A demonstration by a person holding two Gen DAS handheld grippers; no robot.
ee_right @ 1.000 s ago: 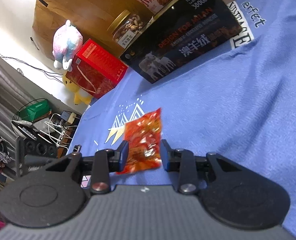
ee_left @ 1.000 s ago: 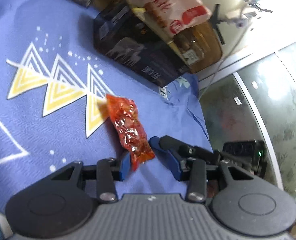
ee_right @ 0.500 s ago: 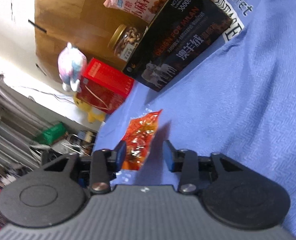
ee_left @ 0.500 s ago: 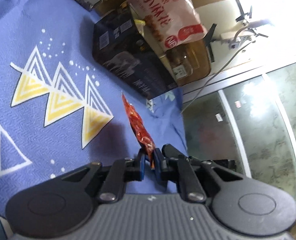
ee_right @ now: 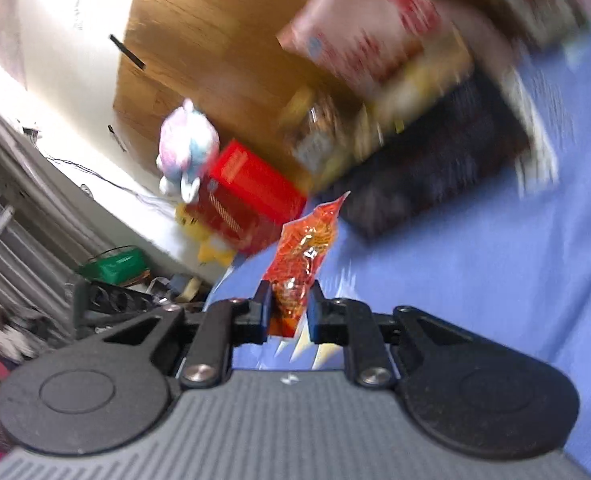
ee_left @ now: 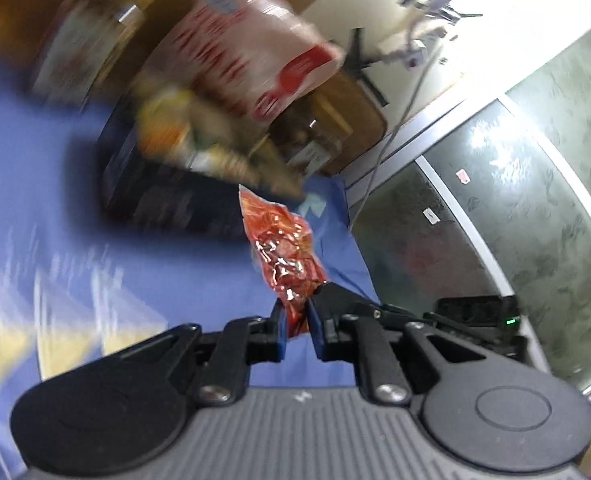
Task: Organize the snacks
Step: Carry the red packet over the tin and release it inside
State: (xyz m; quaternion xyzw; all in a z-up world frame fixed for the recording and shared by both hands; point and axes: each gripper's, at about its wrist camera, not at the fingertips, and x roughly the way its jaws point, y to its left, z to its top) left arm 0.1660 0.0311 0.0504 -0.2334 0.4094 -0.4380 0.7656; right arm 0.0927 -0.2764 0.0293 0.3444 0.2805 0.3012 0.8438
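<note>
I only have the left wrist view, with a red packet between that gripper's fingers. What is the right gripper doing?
Observer: The right gripper is shut on its own orange-red snack packet, which is lifted off the blue cloth.
Operator: What lies beyond it on that side?
Observer: A red box sits at the cloth's far edge, with a pastel plush toy beside it.
Operator: Anything lower down?
Observer: A green basket sits among clutter.
</note>
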